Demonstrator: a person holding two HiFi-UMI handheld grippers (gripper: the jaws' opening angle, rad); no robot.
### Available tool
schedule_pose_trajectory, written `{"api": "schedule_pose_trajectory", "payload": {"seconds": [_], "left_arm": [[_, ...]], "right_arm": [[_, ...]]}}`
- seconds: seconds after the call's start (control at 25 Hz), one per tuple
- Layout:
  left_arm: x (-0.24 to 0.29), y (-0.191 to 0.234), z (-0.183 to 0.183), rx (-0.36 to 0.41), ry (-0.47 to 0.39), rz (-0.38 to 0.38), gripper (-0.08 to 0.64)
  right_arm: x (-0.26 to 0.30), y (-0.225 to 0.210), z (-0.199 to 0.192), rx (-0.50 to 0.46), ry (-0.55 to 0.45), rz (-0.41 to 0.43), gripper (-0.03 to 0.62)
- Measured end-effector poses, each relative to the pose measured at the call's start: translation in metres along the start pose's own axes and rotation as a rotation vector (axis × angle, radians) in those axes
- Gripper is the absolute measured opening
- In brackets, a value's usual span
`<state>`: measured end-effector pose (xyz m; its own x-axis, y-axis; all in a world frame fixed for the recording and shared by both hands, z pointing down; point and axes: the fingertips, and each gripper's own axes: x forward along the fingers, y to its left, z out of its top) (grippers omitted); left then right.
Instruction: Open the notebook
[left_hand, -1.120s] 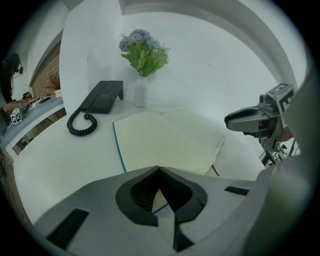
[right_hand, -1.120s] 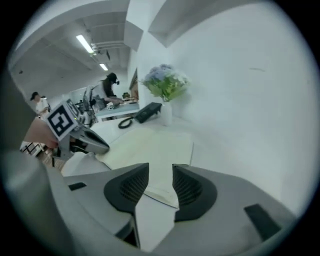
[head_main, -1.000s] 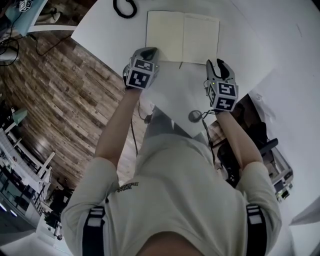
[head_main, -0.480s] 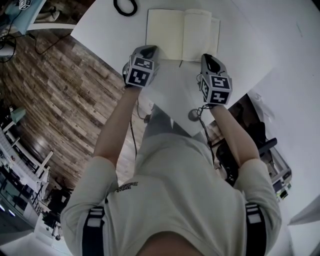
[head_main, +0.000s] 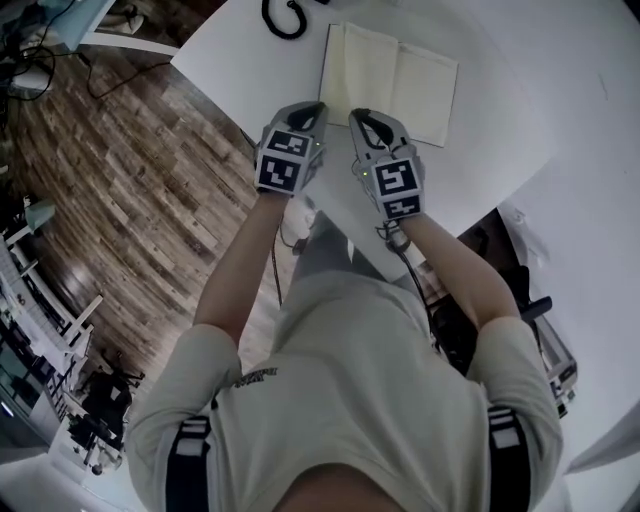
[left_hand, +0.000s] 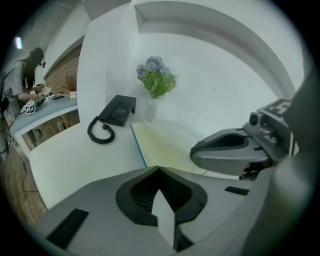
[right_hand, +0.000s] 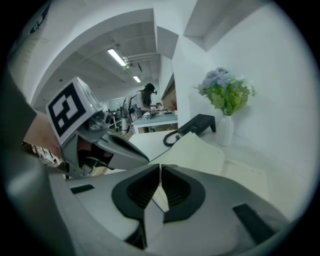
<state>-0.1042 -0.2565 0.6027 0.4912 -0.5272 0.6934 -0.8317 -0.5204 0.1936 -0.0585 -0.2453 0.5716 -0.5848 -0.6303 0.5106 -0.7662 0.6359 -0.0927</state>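
Cream pages: the notebook (head_main: 400, 78) lay open and flat on the white counter (head_main: 240, 70), just beyond both tongs. The right tongs (head_main: 362, 118) sat at the notebook's near left corner. Its jaws had just been closing and were pinched together on one page (right_hand: 197, 150), which curved up off the book toward the pads. The rest of the book stayed flat to the right of that page. The left tongs (head_main: 312, 108) were just beside the right tongs, off the notebook's left edge, jaws together with nothing between them. A black corded telephone (left_hand: 118, 109) stood beyond the notebook on its left, its coiled cord lying on the counter. A white vase (left_hand: 150, 111) of blue flowers (left_hand: 156, 80) stood behind the notebook, near the wall. A wood plank floor (head_main: 120, 170) showed left of the counter.
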Motion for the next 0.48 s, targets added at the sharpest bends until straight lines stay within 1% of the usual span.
{"api": "schedule_pose_trajectory", "payload": {"seconds": [0.04, 0.12, 0.2, 0.24, 0.36, 0.44, 0.48], "left_arm": [[-0.003, 0.0, 0.002, -0.004, -0.006, 0.002, 0.008], [-0.007, 0.002, 0.003, -0.007, -0.013, 0.006, 0.008], [-0.009, 0.003, 0.003, -0.013, -0.014, 0.008, 0.008], [-0.008, 0.004, 0.002, -0.017, -0.013, 0.007, 0.008], [-0.002, 0.006, 0.002, -0.022, -0.003, -0.004, 0.008], [0.006, 0.007, 0.003, -0.007, 0.005, -0.018, 0.008], [0.012, 0.006, 0.002, 0.002, 0.015, -0.026, 0.008]], "right_arm": [[0.007, 0.008, -0.001, -0.009, 0.004, 0.024, 0.025], [0.022, 0.022, -0.01, 0.0, 0.031, 0.071, 0.068], [0.034, 0.03, -0.025, 0.059, 0.086, 0.102, 0.137], [0.038, 0.033, -0.033, 0.092, 0.114, 0.113, 0.159], [0.048, 0.045, -0.05, 0.18, 0.191, 0.167, 0.198], [0.053, 0.052, -0.06, 0.235, 0.234, 0.195, 0.198], [0.055, 0.054, -0.063, 0.249, 0.244, 0.196, 0.198]]}}
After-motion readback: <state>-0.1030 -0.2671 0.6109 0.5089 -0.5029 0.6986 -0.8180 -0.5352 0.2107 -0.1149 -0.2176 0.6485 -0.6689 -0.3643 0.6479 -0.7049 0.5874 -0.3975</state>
